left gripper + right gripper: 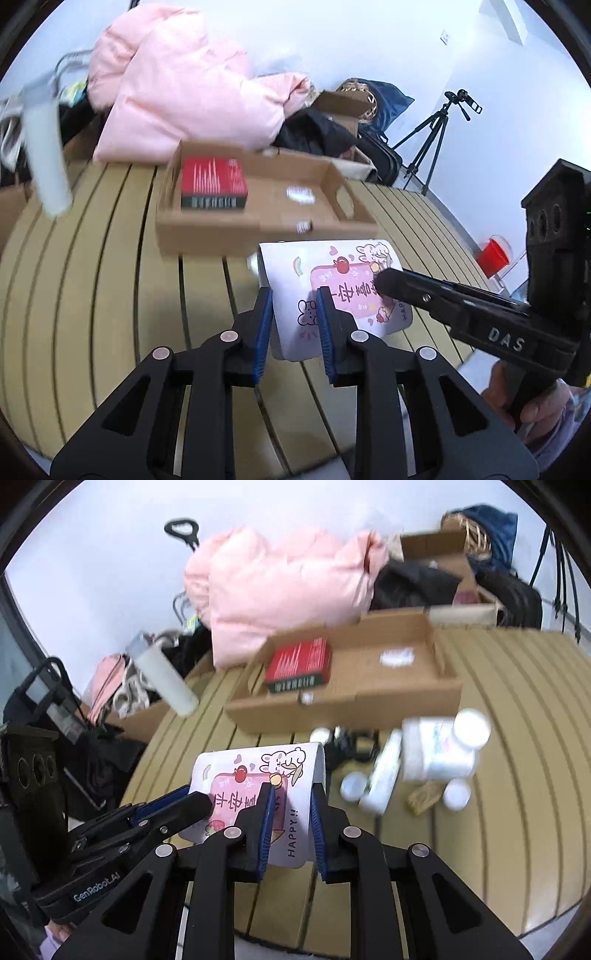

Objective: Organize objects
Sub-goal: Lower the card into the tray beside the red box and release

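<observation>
A white box with pink cartoon rabbit print (343, 291) (255, 794) is held above the slatted table. My left gripper (295, 299) has its blue-padded fingers (264, 325) closed on the box's left edge. My right gripper (291, 794) is closed on its right edge, and it shows as a black arm in the left wrist view (384, 280). Beyond the white box stands an open cardboard box (207, 236) (406, 701) holding a red and black box (212, 182) (299, 664).
The yellow slatted table (92, 295) (517, 775) carries white bottles and jars (432, 753) to the right. A pink quilt (177, 92), dark clothes, cartons and a tripod (432, 136) stand behind. A white cylinder (46, 155) hangs at left.
</observation>
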### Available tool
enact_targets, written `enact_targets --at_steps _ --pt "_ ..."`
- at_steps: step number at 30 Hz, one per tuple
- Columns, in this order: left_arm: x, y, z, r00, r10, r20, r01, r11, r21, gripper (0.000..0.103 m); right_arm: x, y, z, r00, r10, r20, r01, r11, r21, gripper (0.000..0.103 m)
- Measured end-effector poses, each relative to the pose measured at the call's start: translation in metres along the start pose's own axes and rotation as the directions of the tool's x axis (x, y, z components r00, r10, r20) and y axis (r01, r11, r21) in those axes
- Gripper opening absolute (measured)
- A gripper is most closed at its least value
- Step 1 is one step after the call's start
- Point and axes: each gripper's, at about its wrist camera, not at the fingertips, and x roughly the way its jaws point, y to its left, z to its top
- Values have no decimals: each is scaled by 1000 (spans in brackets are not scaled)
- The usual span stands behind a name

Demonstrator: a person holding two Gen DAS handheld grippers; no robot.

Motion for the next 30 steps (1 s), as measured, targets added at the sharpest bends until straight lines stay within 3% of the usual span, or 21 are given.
enact_targets --at_steps 5,9,13,16,18,20,23,25,27,28,30 --pt "31 21 69 1000 20 1 -20 1000 7 20 27 -3 62 1000 7 15 -7 1000 -10 21" --pt "71 51 104 997 67 -37 -66 998 19 20 85 -8 101 999 32 -37 -31 999 12 21" --pt "123 86 106 976 164 -141 -161 986 30 20 163 -17 119 988 41 -150 -34 998 54 21" --pt "156 100 85 934 273 -231 -268 962 53 20 210 -17 108 970 3 -242 10 999 51 21" --pt "153 92 70 943 286 -172 -277 958 73 18 226 -15 97 958 -16 -286 25 999 29 22" --pt "147 86 63 940 292 -177 -286 956 61 17 230 -11 91 960 -25 -277 26 1000 1 23" --pt "137 89 56 950 257 -176 -262 965 -9 18 226 -16 90 956 3 -295 -2 1000 6 23" --pt "132 83 53 940 304 -157 -304 952 22 28 212 -19 92 964 -12 -266 12 1000 -5 23" --pt "125 74 54 927 341 -158 -335 940 62 29 185 -21 97 975 -42 -219 38 999 -23 24" --pt "112 69 58 924 351 -153 -345 936 64 29 169 -22 99 979 -52 -195 45 998 -38 26" --pt "80 53 65 939 328 -102 -326 945 40 31 144 -26 103 983 -61 -176 52 997 -56 40"
